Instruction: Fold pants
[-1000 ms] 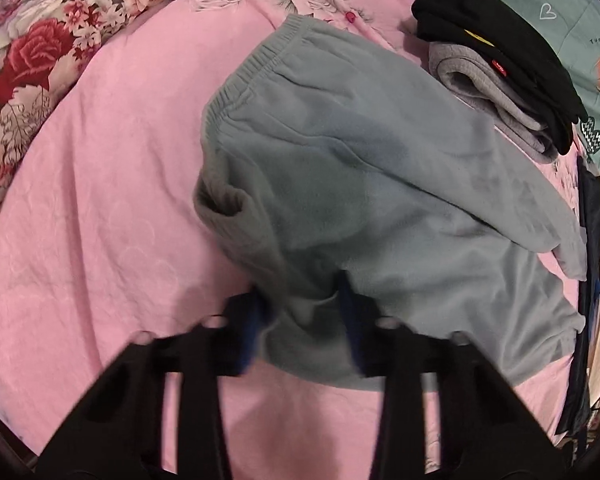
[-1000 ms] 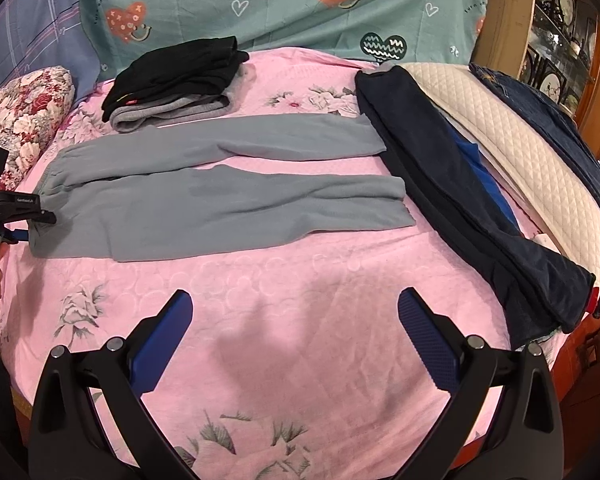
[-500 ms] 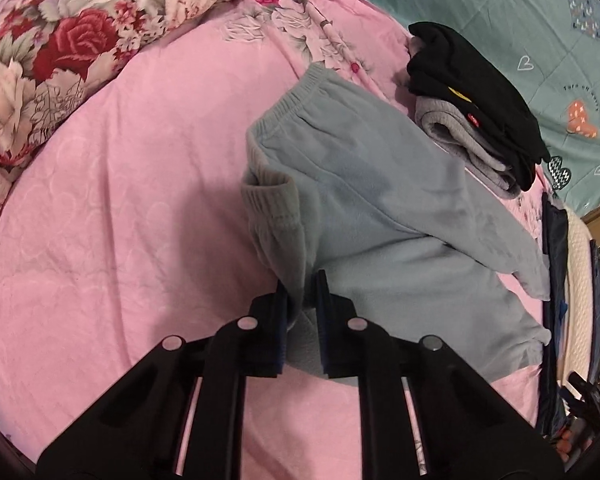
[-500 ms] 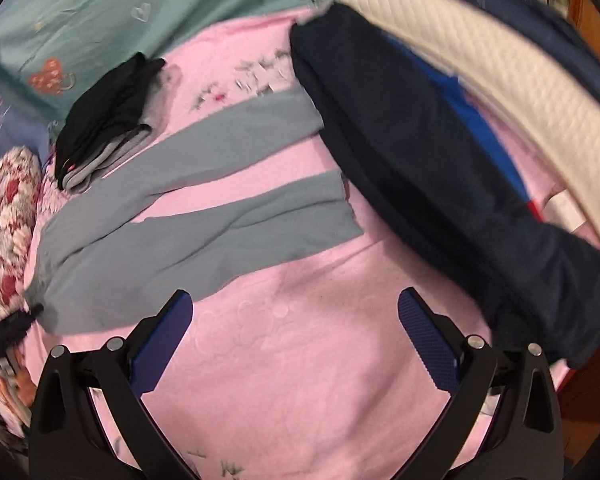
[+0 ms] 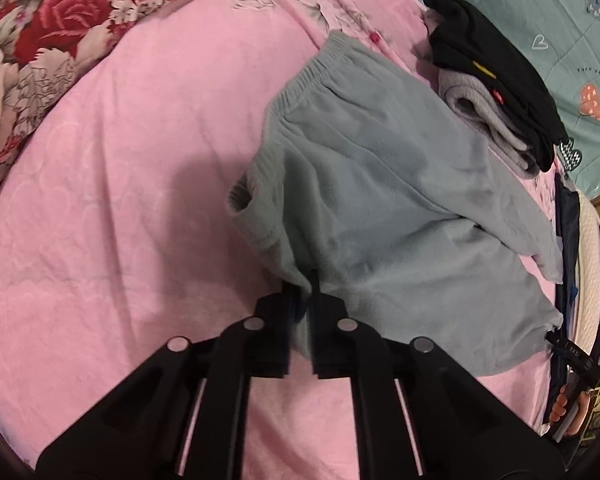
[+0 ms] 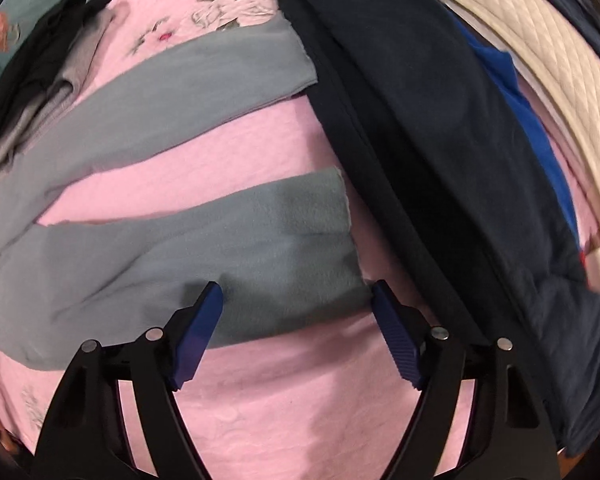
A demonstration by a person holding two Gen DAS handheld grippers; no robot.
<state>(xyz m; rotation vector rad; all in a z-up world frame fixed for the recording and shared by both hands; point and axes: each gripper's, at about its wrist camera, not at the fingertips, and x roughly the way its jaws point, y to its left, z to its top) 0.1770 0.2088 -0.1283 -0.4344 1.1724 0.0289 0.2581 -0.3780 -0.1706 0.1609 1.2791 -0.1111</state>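
**A:** At the lower centre of the left wrist view, the left gripper (image 5: pixel 302 300) is seen pinched on the near waist corner of the grey pants (image 5: pixel 380 200); the jaws are closing the last bit, with fleece bunched between them. The corner is lifted slightly, so the waistband is curled open at mid-frame.

**B:** Where are the pants laid?

**A:** Flat on the pink bedspread (image 5: pixel 120 200), waistband toward the upper centre of the left view, legs run off to the right edge. In the right wrist view both legs are spread across the frame as a V, with a strip of pink between them.

**B:** Right side?

**A:** The right gripper (image 6: pixel 298 300) is held over the near leg's cuff (image 6: pixel 312 220) at lower centre. The jaws are wide but closing; one pad (image 6: pixel 198 320) is set on the fleece, the other just past the hem edge. Cloth lies between them, not yet pinched.

**B:** Why waist and cuff?

**A:** Probably so the near half can be carried over the far leg as one piece. Both ends of one edge must be gripped, otherwise the middle sags.

**B:** Obstacles?

**A:** The dark navy garment (image 6: pixel 440 140) is just beside the cuff, right of centre; it could be caught by the outer pad. The folded black and grey stack (image 5: pixel 500 92) is touching the far leg's side at upper right.
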